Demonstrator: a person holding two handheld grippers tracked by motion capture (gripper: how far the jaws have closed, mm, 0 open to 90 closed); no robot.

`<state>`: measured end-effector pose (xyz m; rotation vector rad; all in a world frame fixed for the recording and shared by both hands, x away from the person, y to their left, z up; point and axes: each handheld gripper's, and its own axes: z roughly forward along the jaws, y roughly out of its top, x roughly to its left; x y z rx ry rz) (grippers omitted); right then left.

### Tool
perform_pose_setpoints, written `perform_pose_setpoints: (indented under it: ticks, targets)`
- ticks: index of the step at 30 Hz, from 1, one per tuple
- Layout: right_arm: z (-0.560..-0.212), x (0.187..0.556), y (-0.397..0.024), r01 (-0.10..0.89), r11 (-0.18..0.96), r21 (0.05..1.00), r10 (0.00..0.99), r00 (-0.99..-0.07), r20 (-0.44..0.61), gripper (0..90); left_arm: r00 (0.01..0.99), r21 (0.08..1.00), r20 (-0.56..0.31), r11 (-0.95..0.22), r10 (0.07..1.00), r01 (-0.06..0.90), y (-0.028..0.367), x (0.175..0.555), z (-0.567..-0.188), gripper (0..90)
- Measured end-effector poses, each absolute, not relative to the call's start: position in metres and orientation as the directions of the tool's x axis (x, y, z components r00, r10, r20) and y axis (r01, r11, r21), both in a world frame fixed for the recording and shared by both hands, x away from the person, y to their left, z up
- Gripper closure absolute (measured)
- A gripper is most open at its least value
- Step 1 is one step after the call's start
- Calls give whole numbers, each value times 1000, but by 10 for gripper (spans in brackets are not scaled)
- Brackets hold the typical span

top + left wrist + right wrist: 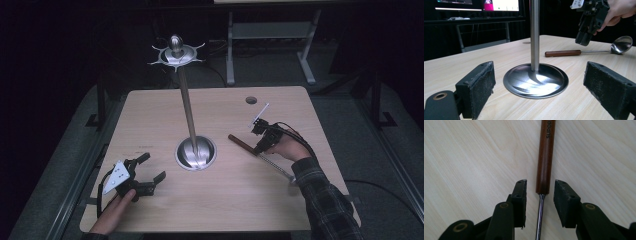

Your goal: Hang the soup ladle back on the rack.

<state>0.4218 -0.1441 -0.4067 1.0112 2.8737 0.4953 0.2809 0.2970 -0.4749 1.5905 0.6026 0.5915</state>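
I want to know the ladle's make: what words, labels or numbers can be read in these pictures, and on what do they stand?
"SUPOR": printed lengthwise on the ladle's brown wooden handle, in the right gripper view.
Lit screens behind the table in the left gripper view: too blurred to read.
Nothing else readable.

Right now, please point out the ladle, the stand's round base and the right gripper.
ladle (pixel 562 53): left gripper view, wooden handle.
stand's round base (pixel 544 83): left gripper view, bare metal disc.
right gripper (pixel 540 191): right gripper view, between jaw tips.
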Motion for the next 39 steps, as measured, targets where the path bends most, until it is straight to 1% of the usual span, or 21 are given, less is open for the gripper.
perform_pose_setpoints:
  ticks: [7, 14, 16, 20, 28, 39]
  targets:
    - [-416, 432, -135, 595, 757, 270, 610, -792, 37, 638, 731, 995, 35, -96, 681, 42, 297, 281, -475, 97]
    - [-427, 437, -127, 602, 766, 226, 613, -790, 26, 680, 732, 994, 35, -96, 680, 42, 297, 281, -475, 97]
    - [-429, 438, -125, 604, 767, 214, 613, -790, 32, 705, 733, 994, 36, -97, 680, 41, 297, 281, -475, 97]
    - [-432, 438, -124, 605, 769, 209, 615, -788, 20, 711, 733, 994, 37, -97, 679, 41, 297, 281, -475, 97]
    - [-433, 439, -123, 613, 765, 196, 619, -784, 35, 709, 733, 994, 38, -99, 679, 40, 297, 281, -475, 97]
    - [-439, 437, -119, 619, 760, 198, 630, -776, 10, 718, 732, 994, 36, -98, 680, 41, 297, 281, -475, 97]
